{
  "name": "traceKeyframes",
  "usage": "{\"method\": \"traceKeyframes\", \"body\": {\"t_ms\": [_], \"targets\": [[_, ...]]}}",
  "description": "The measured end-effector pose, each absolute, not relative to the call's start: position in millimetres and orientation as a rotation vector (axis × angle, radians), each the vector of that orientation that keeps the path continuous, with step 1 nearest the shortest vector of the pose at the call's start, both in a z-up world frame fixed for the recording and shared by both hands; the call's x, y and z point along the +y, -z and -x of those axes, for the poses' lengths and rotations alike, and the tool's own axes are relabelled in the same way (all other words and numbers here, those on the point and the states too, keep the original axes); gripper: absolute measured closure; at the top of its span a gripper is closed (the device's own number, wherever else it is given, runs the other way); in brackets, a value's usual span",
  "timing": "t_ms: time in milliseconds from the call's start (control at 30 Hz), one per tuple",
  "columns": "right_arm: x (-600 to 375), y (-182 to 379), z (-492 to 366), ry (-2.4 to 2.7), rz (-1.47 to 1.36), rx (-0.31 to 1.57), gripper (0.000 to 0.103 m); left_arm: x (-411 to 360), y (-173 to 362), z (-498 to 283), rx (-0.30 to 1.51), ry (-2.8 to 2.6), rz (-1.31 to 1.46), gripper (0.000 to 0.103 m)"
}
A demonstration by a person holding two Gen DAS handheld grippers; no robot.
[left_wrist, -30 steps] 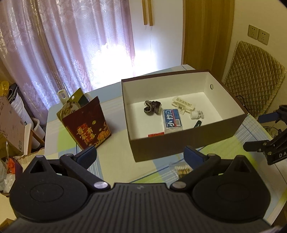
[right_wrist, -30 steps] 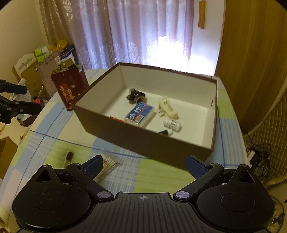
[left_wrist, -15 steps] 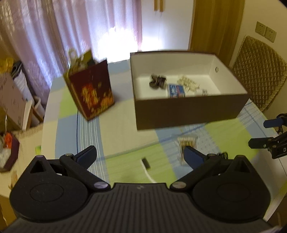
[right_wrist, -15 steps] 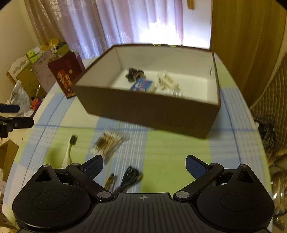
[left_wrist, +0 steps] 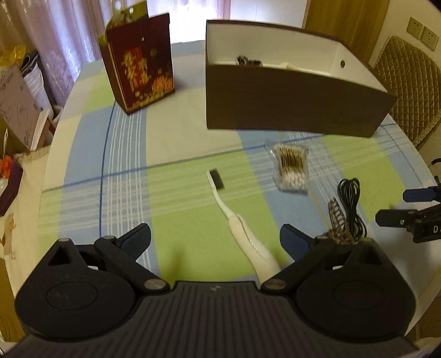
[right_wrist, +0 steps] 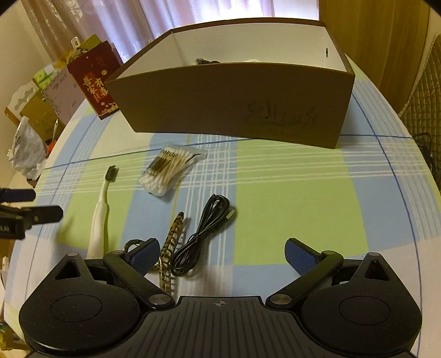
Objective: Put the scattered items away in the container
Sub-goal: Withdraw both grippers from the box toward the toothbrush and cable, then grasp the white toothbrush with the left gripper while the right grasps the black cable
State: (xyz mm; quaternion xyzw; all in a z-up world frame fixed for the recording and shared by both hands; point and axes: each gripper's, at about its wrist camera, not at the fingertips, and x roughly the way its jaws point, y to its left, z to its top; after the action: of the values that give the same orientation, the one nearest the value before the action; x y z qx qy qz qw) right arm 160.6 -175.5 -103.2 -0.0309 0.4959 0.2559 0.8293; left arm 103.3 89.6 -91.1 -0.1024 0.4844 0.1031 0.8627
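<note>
Red gift bag (left_wrist: 140, 62) upright on checked tablecloth (left_wrist: 176, 192); pink curtains (right_wrist: 82, 22) behind; quilted chair (left_wrist: 408, 79) at right.

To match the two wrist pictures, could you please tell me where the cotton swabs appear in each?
Left wrist: the cotton swabs lie right of centre, just below the box, right of the toothbrush.
Right wrist: the swabs lie left of centre, below the box's left end, right of the toothbrush.
Shared landmark: the brown box behind them.
</note>
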Motion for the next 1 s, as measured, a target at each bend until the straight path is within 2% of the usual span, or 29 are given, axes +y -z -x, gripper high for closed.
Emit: {"method": "traceKeyframes", "body": {"t_ms": [33,67,200,300,567,600,633,667,800,833,900,1000], "targets": [[-175,104,-160,-0.545,0.063,1.043,0.023,89,94,-103,1.019,-0.214,0.223,0.007],[-175,105,-161,-0.549,0.058,1.045,0.029,88,96,-102,1.023,-0.213,0.23,0.009],[-173,112,-164,-0.534,0.032,1.064,0.03,85,104,-107,1.034,-0.227,0.226,0.012],[-170,117,-165,-0.548,0.024,1.073,0.051,86,108,-112,1.039,-0.227,0.231,0.016],[-160,126,-172,-0.553,0.0,1.064,0.052,86,116,-125,1.049,-0.222,0.243,0.025],[-159,127,-174,-0.553,0.002,1.066,0.054,86,117,-126,1.051,-0.221,0.243,0.025],[-158,129,-175,-0.553,0.006,1.066,0.065,86,118,-128,1.055,-0.219,0.243,0.027],[-157,131,-176,-0.56,0.009,1.07,0.068,85,119,-129,1.058,-0.216,0.244,0.027],[-154,138,-177,-0.586,0.038,1.069,0.068,85,124,-132,1.074,-0.209,0.249,0.034],[-152,138,-176,-0.594,0.063,1.065,0.076,85,124,-133,1.076,-0.207,0.25,0.036],[-151,139,-175,-0.612,0.111,1.07,0.08,84,125,-133,1.079,-0.198,0.253,0.04],[-154,139,-174,-0.628,0.151,1.079,0.081,82,129,-134,1.087,-0.182,0.255,0.048]]}}
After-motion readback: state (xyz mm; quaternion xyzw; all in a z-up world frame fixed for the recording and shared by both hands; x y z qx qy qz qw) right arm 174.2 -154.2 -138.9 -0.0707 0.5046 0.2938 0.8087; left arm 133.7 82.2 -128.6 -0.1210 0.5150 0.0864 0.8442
